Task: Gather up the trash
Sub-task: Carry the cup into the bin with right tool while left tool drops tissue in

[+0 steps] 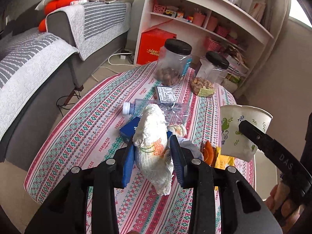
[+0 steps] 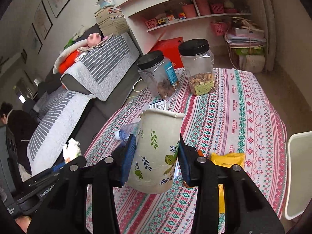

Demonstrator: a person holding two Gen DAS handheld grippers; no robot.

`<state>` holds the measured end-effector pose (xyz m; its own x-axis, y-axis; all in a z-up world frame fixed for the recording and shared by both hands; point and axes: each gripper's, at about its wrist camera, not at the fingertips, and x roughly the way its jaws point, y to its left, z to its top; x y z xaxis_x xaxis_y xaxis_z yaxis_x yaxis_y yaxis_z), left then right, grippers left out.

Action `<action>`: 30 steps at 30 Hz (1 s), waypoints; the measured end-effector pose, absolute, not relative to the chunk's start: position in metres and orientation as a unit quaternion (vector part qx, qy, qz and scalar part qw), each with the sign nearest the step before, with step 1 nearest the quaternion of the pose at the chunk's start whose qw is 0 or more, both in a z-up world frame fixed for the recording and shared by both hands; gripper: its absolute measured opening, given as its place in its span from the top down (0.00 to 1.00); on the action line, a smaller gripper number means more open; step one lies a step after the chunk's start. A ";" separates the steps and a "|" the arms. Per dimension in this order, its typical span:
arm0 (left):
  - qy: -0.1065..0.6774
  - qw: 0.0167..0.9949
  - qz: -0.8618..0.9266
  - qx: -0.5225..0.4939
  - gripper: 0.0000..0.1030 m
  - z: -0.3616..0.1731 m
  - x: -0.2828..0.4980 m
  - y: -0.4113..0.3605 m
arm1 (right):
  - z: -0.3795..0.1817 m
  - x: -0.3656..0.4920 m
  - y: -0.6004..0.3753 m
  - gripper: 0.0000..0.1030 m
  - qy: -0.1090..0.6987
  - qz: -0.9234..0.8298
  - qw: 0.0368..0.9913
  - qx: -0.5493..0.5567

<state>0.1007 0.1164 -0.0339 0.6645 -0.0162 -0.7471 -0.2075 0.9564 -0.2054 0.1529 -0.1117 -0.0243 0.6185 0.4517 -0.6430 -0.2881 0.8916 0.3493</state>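
Tissue wad (image 1: pixel 151 136) (crumpled, orange-stained) is sitting clamped in the left gripper (image 1: pixel 154 146) above the table (image 1: pixel 109 105); right gripper (image 2: pixel 156 152) is pinching a leaf-printed paper cup (image 2: pixel 158 148), dented rim, jaws narrowly parted.

The crushed bottle (image 1: pixel 156 109) lies half hidden behind the tissue wad (image 1: pixel 152 144); its label print is unreadable.

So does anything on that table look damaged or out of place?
Yes. The paper cup held in the right tool has a dented, kinked rim. A plastic bottle lies on its side, crushed, on the tablecloth. An orange peel sits loose beside a yellow packet.
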 end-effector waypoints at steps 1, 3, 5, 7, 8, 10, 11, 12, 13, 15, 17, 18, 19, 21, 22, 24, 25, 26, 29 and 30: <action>0.404 0.903 0.053 -0.135 0.65 -0.034 0.101 0.113 | -0.022 0.150 -0.114 0.62 0.381 0.206 0.896 0.102; 0.400 0.906 0.050 -0.128 0.65 -0.032 0.103 0.105 | -0.019 0.146 -0.118 0.62 0.374 0.203 0.900 0.093; 0.396 0.909 0.047 -0.124 0.65 -0.031 0.105 0.097 | -0.016 0.142 -0.121 0.62 0.368 0.200 0.904 0.086; 0.395 0.910 0.042 -0.120 0.65 -0.031 0.107 0.089 | -0.014 0.139 -0.126 0.62 0.364 0.196 0.907 0.083; 0.395 0.910 0.040 -0.119 0.65 -0.030 0.108 0.085 | -0.013 0.137 -0.130 0.62 0.362 0.195 0.908 0.082; 0.395 0.911 0.034 -0.116 0.65 -0.030 0.110 0.077 | -0.012 0.135 -0.136 0.62 0.360 0.190 0.910 0.081; 0.395 0.911 0.032 -0.114 0.65 -0.031 0.111 0.074 | -0.011 0.134 -0.139 0.62 0.359 0.187 0.911 0.080; 0.394 0.912 0.029 -0.112 0.65 -0.031 0.112 0.070 | -0.010 0.132 -0.144 0.62 0.358 0.184 0.912 0.079; 0.394 0.912 0.027 -0.110 0.65 -0.031 0.113 0.066 | -0.010 0.132 -0.147 0.62 0.357 0.182 0.913 0.080; 0.394 0.913 0.022 -0.106 0.65 -0.032 0.115 0.057 | -0.009 0.130 -0.157 0.62 0.357 0.177 0.914 0.083; 0.393 0.914 0.017 -0.101 0.65 -0.033 0.118 0.047 | -0.008 0.129 -0.163 0.62 0.355 0.171 0.915 0.084; 0.393 0.914 0.014 -0.099 0.65 -0.033 0.119 0.042 | -0.008 0.127 -0.167 0.62 0.355 0.168 0.916 0.084; 0.393 0.914 0.012 -0.096 0.65 -0.034 0.120 0.037 | -0.007 0.126 -0.173 0.62 0.354 0.163 0.917 0.085; 0.392 0.916 0.007 -0.088 0.65 -0.035 0.121 0.027 | -0.007 0.123 -0.182 0.62 0.352 0.154 0.919 0.085; 0.392 0.916 0.005 -0.084 0.65 -0.035 0.121 0.022 | -0.007 0.122 -0.187 0.62 0.351 0.149 0.920 0.085; 0.392 0.917 0.000 -0.076 0.65 -0.036 0.122 0.012 | -0.007 0.121 -0.198 0.62 0.350 0.137 0.923 0.084; 0.392 0.917 -0.003 -0.071 0.65 -0.038 0.123 0.006 | -0.008 0.121 -0.206 0.62 0.349 0.129 0.924 0.086; 0.393 0.917 -0.006 -0.069 0.65 -0.038 0.123 0.002 | -0.008 0.120 -0.213 0.62 0.350 0.122 0.925 0.089; 0.395 0.916 -0.015 -0.061 0.65 -0.042 0.126 -0.013 | -0.011 0.119 -0.234 0.62 0.351 0.094 0.927 0.095; 0.396 0.916 -0.018 -0.059 0.65 -0.043 0.126 -0.018 | -0.011 0.119 -0.242 0.62 0.350 0.083 0.928 0.095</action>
<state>0.1257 -0.0178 -0.0427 0.6850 -0.0803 -0.7241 -0.0130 0.9924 -0.1223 0.1186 -0.2421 -0.0111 0.7410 0.2195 -0.6346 -0.0868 0.9684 0.2337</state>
